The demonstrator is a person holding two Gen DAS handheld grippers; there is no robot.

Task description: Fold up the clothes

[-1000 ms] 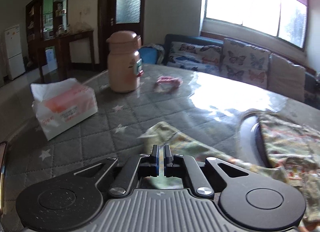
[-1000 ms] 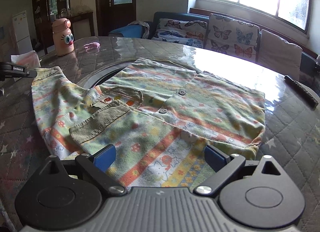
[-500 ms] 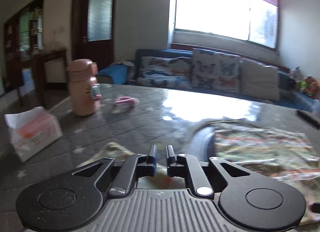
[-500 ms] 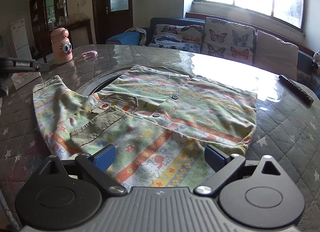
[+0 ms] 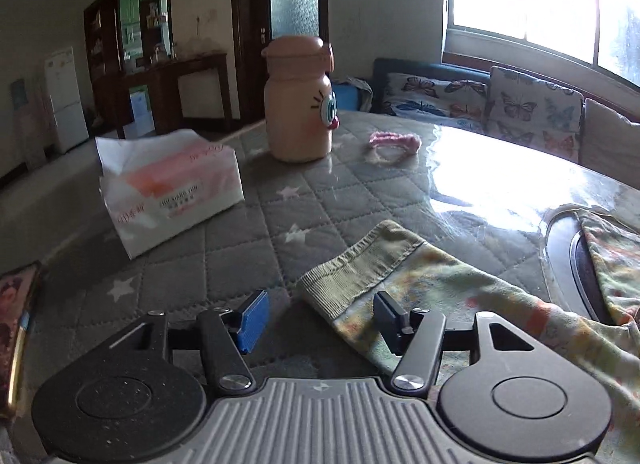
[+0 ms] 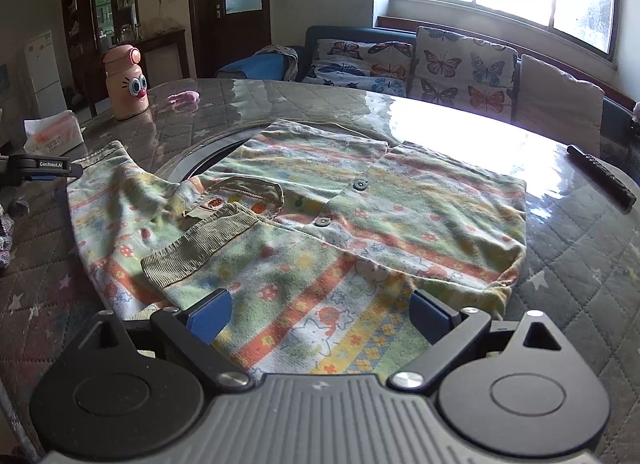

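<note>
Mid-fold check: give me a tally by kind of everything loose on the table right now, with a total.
Garment (patterned child's top): 1
Pink cartoon bottle: 1
Tissue pack: 1
Pink knitted item: 1
Dark stick-shaped object, right edge: 1
Total: 5

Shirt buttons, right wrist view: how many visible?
2. One button sits mid-chest on the shirt; the other button is lower left of it, beside the folded sleeve's cuff. More may be hidden under folds.
</note>
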